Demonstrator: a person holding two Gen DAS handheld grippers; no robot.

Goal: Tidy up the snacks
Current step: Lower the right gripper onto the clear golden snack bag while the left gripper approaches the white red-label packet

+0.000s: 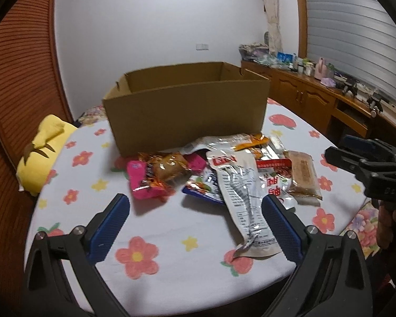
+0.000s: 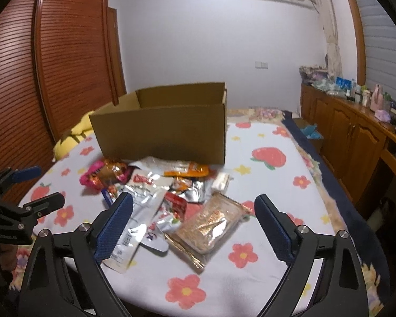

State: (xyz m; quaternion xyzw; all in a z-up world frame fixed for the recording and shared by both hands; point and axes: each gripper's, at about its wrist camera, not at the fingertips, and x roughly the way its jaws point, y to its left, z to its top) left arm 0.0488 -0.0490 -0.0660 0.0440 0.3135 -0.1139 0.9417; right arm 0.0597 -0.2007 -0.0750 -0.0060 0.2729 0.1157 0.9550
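Both tools wide open, empty. Ahead of right tool (image 2: 194, 220): cracker pack (image 2: 208, 224), light, crinkly, brittle; pinch edges. Left tool (image 1: 195, 225) w/ foil pouch (image 1: 240, 198) ahead.

Snack packets (image 2: 171, 206) lie heaped before an open cardboard box (image 2: 161, 134) on the flowered cloth (image 2: 272, 185).

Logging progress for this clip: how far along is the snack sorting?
Nothing looks done: the visible part of the cardboard box is empty. Nothing in hand: left gripper and right gripper are open above the snack pile. All packets remain on the table.
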